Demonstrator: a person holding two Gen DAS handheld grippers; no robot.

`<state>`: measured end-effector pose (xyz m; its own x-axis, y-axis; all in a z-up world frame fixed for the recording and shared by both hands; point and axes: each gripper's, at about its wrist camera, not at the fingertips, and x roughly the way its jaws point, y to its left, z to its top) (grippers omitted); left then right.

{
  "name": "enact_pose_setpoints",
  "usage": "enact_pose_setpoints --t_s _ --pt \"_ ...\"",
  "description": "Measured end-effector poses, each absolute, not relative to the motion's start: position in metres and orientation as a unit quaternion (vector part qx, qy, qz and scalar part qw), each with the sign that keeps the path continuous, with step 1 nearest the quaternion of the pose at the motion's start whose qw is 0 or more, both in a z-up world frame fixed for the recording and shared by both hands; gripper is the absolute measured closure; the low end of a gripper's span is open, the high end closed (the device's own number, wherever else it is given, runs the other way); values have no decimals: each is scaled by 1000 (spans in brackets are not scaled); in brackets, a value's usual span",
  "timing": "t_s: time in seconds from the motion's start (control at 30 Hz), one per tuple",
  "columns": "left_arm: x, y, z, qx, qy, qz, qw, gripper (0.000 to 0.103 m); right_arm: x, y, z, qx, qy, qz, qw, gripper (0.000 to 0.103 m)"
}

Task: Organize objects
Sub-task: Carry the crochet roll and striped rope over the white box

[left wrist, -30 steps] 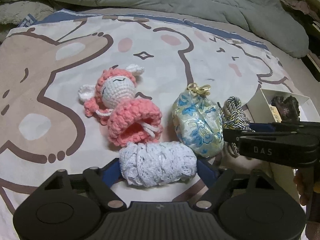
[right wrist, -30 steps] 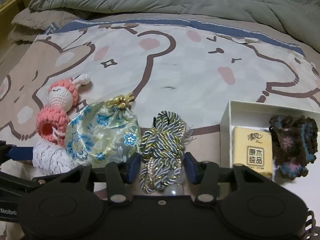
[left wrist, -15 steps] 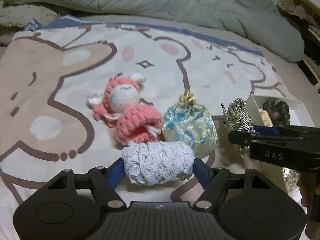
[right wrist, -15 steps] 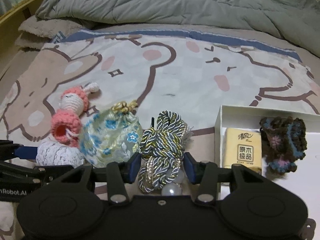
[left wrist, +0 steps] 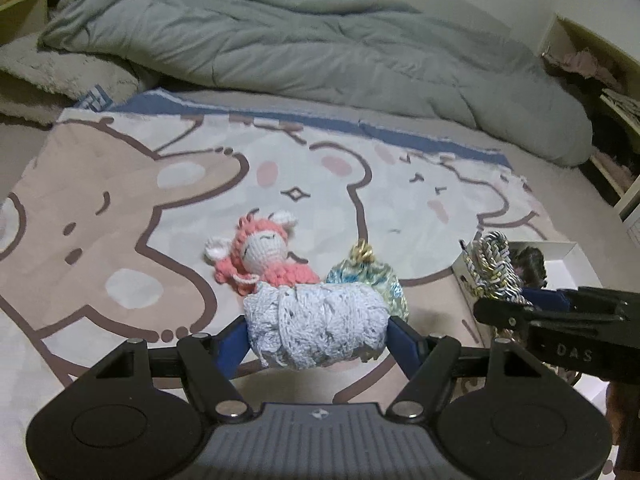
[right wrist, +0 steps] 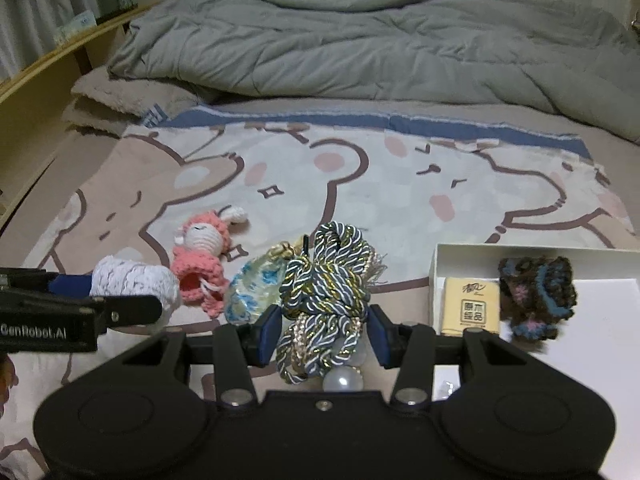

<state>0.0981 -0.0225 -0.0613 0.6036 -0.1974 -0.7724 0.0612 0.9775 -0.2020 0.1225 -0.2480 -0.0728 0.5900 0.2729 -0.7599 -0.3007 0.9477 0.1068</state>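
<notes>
Spread across the bed, a cartoon-print blanket (right wrist: pixel 400 184) with a white box (right wrist: pixel 600 300) at its right, holding a tissue pack (right wrist: pixel 471 307) and a dark crocheted piece (right wrist: pixel 536 296). Clamped between the left gripper (left wrist: pixel 318 330) pads, a white crocheted bundle (left wrist: pixel 316 328), clear of the blanket, in front of the pink crocheted doll (left wrist: pixel 264 260) and brocade pouch (left wrist: pixel 372 276). Pinched in the right gripper (right wrist: pixel 325 330), a twisted blue-and-gold cord (right wrist: pixel 328 280), just left of the box.

The far stretch of the cartoon-bear printed blanket (right wrist: pixel 400 184) lies bare up to the rumpled grey duvet (right wrist: pixel 360 48). Nearer, the pink crocheted doll (right wrist: pixel 202 258) and blue-flowered satin pouch (right wrist: pixel 252 292) crowd together. In the white open box (right wrist: pixel 436 276), a tan tissue packet (right wrist: pixel 472 306) and dark crocheted bundle (right wrist: pixel 536 296) fill the far end.
</notes>
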Motion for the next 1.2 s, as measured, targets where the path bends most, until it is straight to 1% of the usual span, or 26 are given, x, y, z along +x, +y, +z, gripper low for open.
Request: enact_pose_setpoints --t_s 0.37,0.83,1.2 --pt "74 -25 -37 -63 410 -71 907 30 86 -261 -40 -6 382 168 909 56" --pt "49 -41 -23 -52 389 -79 916 30 59 -277 -21 -2 360 174 917 56" --pt "45 -76 -11 -69 376 -106 918 30 47 -311 -7 4 341 154 927 55"
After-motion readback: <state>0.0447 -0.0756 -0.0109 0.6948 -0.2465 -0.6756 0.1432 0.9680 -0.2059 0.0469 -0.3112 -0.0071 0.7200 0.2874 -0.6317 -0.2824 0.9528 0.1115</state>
